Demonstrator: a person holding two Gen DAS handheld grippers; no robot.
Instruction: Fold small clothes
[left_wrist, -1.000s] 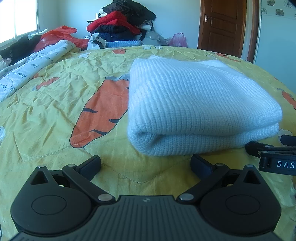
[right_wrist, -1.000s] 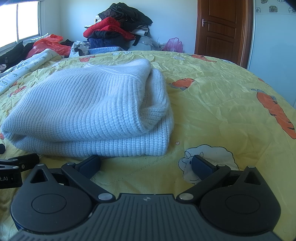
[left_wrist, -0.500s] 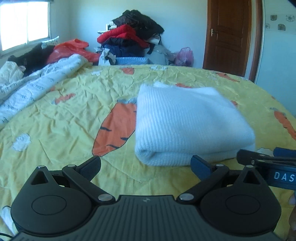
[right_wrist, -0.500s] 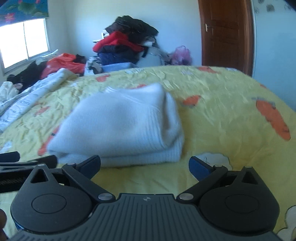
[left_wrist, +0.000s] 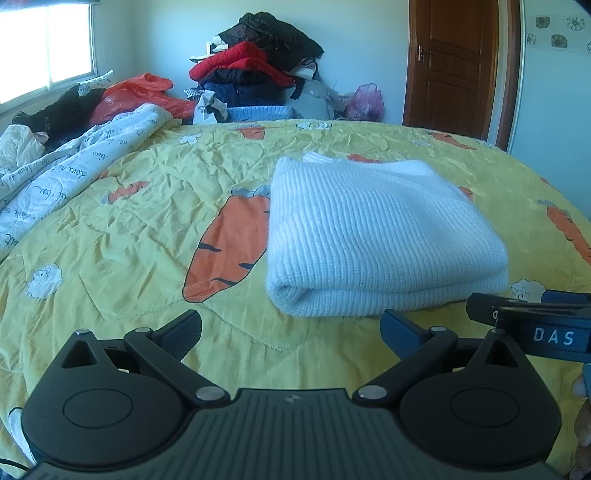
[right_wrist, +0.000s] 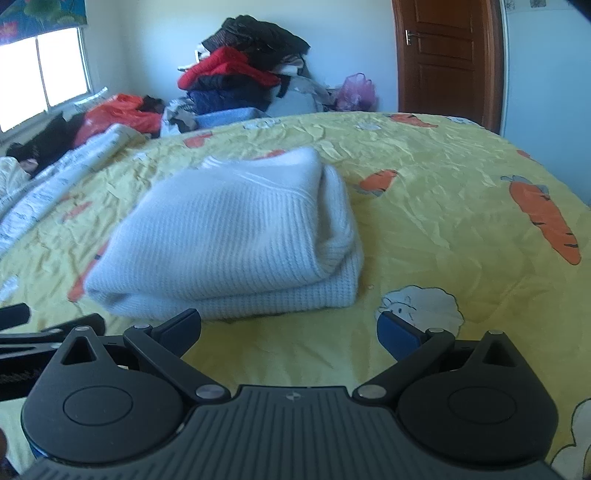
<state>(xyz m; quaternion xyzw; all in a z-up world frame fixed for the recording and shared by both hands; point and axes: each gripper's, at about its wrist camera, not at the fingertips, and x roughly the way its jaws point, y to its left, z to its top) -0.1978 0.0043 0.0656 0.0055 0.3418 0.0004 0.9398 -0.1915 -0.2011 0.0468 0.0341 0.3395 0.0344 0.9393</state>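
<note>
A wide bed covered by a crumpled yellow quilt printed with orange carrots and white sheep (left_wrist: 147, 229) fills both views. Behind it, against the pale wall, rises a heap of red, black and navy clothes (left_wrist: 258, 70), with a brown panelled wooden door (left_wrist: 454, 62) to its right and a bright window (left_wrist: 44, 44) to its left. Along the quilt's left edge lies a rumpled white sheet with dark script lettering (left_wrist: 62, 170), and beyond that a red-orange plastic bag (left_wrist: 140, 92). A small pink mesh bag (left_wrist: 364, 101) sits near the door's foot.

The folded white ribbed-knit sweater (left_wrist: 373, 236) lies in the middle of the quilt, a thick rectangle with its rounded fold facing the cameras; in the right wrist view the sweater (right_wrist: 236, 236) is slightly blurred, so its far layers are hard to separate.

The left gripper (left_wrist: 290, 328) is held low just short of the sweater's near edge, its fingers spread wide and holding nothing. The right gripper (right_wrist: 288, 328) sits beside it, likewise spread and clear of the knit, its tip showing at the right of the left wrist view.
</note>
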